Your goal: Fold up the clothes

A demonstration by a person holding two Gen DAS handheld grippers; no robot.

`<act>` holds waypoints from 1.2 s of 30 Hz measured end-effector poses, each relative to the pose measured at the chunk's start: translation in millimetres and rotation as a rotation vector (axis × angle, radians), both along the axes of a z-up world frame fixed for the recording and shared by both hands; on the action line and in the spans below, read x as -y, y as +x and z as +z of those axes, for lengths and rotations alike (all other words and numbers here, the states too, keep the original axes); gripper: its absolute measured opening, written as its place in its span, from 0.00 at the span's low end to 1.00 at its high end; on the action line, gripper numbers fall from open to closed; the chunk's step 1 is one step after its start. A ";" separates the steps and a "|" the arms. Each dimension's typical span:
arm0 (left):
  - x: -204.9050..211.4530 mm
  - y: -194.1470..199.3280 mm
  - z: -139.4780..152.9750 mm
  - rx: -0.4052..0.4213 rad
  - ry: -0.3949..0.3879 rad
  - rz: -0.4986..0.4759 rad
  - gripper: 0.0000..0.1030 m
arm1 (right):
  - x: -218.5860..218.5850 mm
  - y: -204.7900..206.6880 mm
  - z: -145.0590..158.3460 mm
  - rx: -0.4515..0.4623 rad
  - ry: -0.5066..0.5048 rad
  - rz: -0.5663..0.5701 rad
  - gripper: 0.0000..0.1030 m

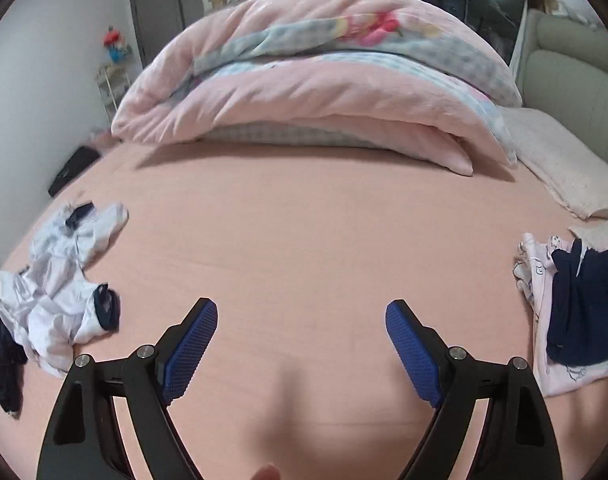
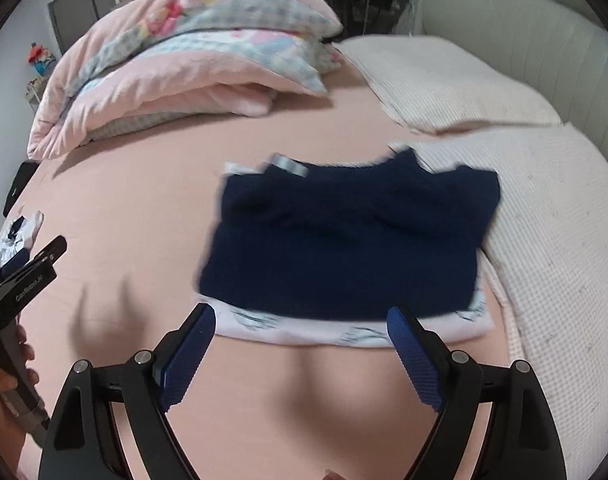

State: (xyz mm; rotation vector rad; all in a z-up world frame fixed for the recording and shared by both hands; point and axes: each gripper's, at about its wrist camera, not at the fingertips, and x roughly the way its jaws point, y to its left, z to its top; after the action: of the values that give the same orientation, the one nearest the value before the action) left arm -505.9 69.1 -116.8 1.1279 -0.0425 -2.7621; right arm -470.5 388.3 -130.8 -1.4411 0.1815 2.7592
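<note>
A folded navy garment [image 2: 343,240] lies on top of a folded pale pink printed garment [image 2: 304,330] on the pink bed sheet [image 2: 144,208]. My right gripper [image 2: 302,316] is open and empty, just in front of this stack's near edge. The stack also shows at the right edge of the left wrist view [image 1: 579,304]. A crumpled white and navy garment [image 1: 60,292] lies at the left of the left wrist view. My left gripper [image 1: 302,312] is open and empty above bare sheet [image 1: 304,240], between the two. The left gripper also shows at the left of the right wrist view [image 2: 20,276].
A folded pink and checked duvet [image 1: 315,80] lies across the back of the bed. Cream pillows [image 2: 443,84] lie at the right by a padded headboard [image 2: 523,20]. A dark object [image 1: 70,170] lies at the bed's left edge.
</note>
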 end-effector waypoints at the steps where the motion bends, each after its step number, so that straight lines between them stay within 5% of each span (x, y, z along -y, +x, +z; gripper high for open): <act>1: 8.7 1.4 0.3 0.012 0.013 -0.003 0.84 | 10.2 1.0 2.3 -0.001 -0.003 0.009 0.85; 10: 44.2 53.9 33.1 0.073 -0.026 -0.082 0.84 | 82.6 44.4 47.0 -0.033 0.026 0.014 0.85; 16: 47.0 132.5 78.9 -0.005 -0.100 -0.109 0.84 | 111.4 91.8 83.6 -0.077 0.011 0.017 0.85; 21: 61.2 189.2 102.5 0.007 0.019 -0.081 0.84 | 133.2 142.5 111.7 -0.103 0.022 0.046 0.85; 36: 83.9 374.3 148.6 -0.054 0.054 -0.041 0.84 | 182.8 329.6 148.9 -0.140 0.009 0.074 0.85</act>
State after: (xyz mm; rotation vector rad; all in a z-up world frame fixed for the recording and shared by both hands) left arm -131.6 -14.8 31.8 1.0758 0.0155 -2.8446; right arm -141.0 205.4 18.1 -1.2778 0.1205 2.9177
